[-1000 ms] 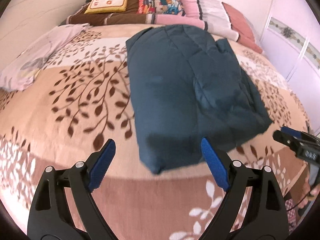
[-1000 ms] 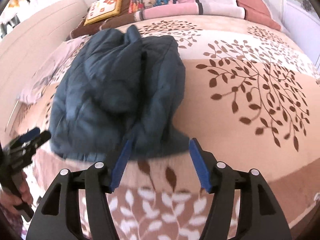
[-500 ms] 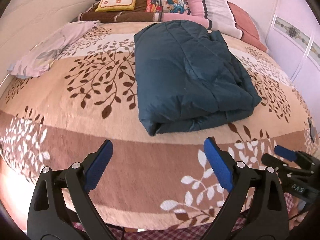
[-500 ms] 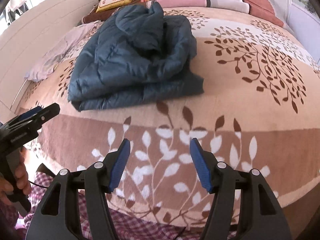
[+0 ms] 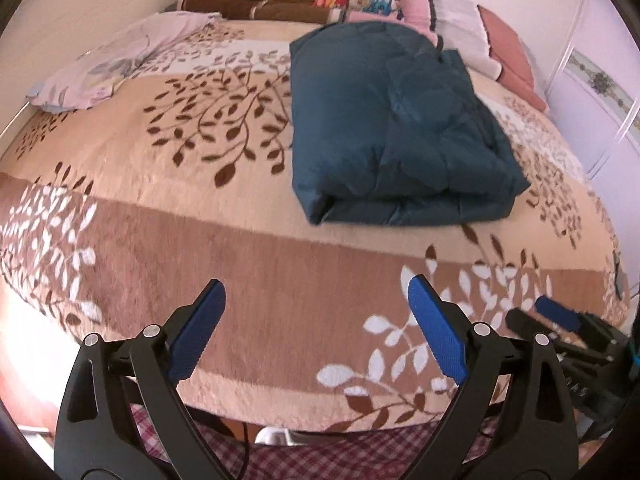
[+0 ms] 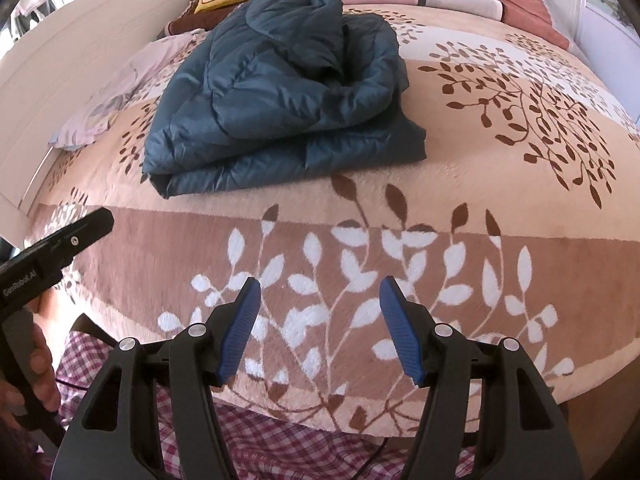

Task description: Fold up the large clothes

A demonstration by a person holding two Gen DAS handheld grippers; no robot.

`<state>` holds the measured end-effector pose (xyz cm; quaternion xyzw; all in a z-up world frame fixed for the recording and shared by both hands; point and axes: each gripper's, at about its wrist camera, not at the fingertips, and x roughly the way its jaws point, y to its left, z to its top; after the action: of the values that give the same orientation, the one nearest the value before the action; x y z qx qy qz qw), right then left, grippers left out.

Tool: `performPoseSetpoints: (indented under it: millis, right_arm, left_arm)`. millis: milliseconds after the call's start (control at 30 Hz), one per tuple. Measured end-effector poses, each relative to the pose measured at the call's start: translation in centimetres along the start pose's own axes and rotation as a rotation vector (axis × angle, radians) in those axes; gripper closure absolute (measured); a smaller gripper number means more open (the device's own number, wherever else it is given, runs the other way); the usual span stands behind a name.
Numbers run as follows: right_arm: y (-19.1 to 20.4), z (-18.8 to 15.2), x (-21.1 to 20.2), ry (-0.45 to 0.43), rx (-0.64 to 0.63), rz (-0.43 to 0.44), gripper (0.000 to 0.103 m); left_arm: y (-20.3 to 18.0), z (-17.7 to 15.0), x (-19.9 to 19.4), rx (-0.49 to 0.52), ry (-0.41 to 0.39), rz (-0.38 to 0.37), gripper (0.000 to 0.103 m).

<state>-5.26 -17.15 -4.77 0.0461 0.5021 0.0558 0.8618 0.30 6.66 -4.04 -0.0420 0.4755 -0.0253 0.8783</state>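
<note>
Item: one large dark blue padded jacket (image 5: 394, 128), folded into a thick rectangular bundle; lying on the bed cover (image 5: 248, 248) towards the pillow end, well apart from both grippers; doubled edge facing the foot of the bed, upper layer puffed and uneven in the right wrist view.

Left gripper (image 5: 316, 336): jaws spread wide, nothing between the blue pads; held over the near edge of the bed.

Right gripper (image 6: 320, 328): jaws likewise apart and empty; above the white-leaf band of the cover, beside the left one.

Step in hand, as a judgement: the fold looks finished or nearly so, both tools released and standing off from the bundle; any next move would call for reaching forward to the jacket again, either to press the loose upper layer flat or to take the doubled edge for one more fold; puffy filling likely to spring back.

Writing: "GenRobot.AI" in white on the side of the left gripper, read in the right wrist view; cushion patterns by the headboard carry no legible text.

Other: pale pillow (image 5: 120, 64) at the left edge; checked cloth below the bed edge.
</note>
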Motion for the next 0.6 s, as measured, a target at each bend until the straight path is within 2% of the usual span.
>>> performPoseSetpoints:
  millis: [333,600]
  right_arm:
    - [-0.1,-0.3,-0.3,-0.024,0.016,-0.008,0.041]
    - [-0.1,-0.9,-0.4,-0.031,0.026,-0.021,0.041]
  left_arm:
    - [-1.1,-1.8,-0.4,0.058,0.013,0.048,0.012]
    - [-1.5,-2.9,-0.5,0.069,0.039,0.057,0.021]
